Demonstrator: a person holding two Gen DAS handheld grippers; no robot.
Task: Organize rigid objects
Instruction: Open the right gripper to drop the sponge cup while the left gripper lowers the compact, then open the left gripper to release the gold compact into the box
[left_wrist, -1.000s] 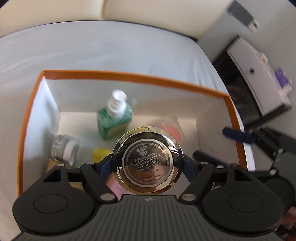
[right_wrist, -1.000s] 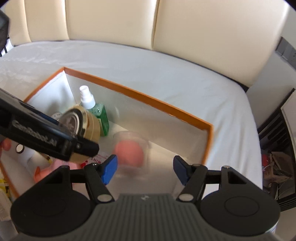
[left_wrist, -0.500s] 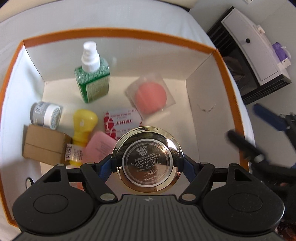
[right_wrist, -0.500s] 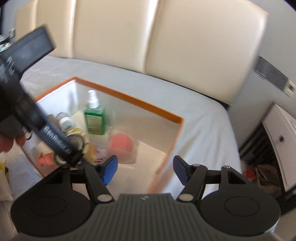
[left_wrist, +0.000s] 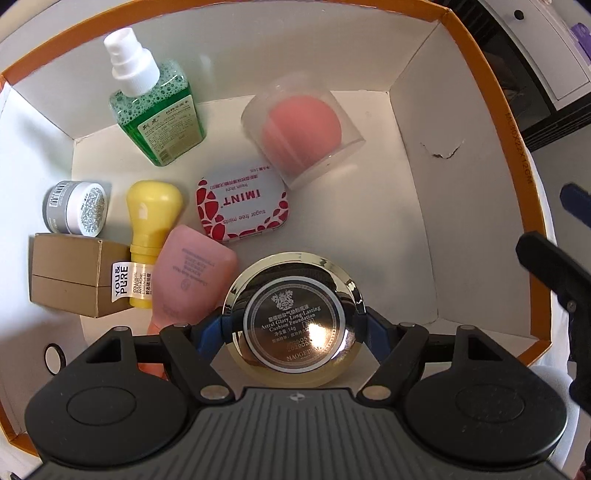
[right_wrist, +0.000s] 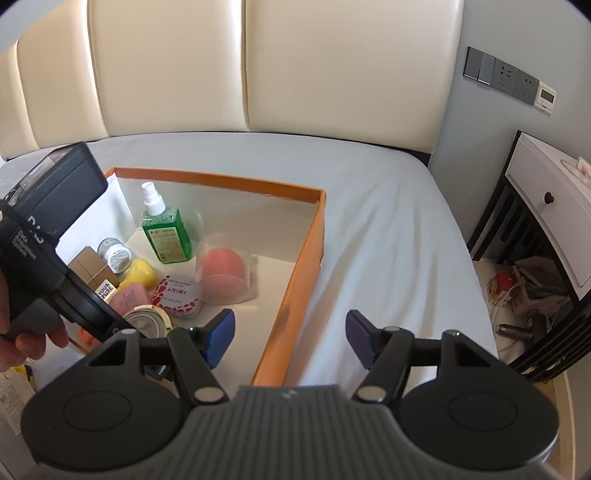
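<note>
Left gripper, pointed straight down into the orange-rimmed box, blue pads clamped on opposite edges of the round gold compact, its printed base turned up toward the camera; compact held above the box floor near the front wall, closest to the gripper body. Ahead of the left pads: pink tube just left of the compact, red-and-white mint tin beyond it, clear tub with a pink sponge farther ahead and slightly right, green spray bottle at far left ahead. Farther left of the pads: yellow bottle, grey jar and brown carton, lying close together.

Right gripper, angled downward over the near right corner of the box, pads well apart with nothing between them; left pad over the box floor, right pad over the grey bedsheet. Seen from the right wrist: person's hand wrapped round the black handle of the left gripper, at the left edge, tool slanting down into the box; bedside cabinet to the far right.
</note>
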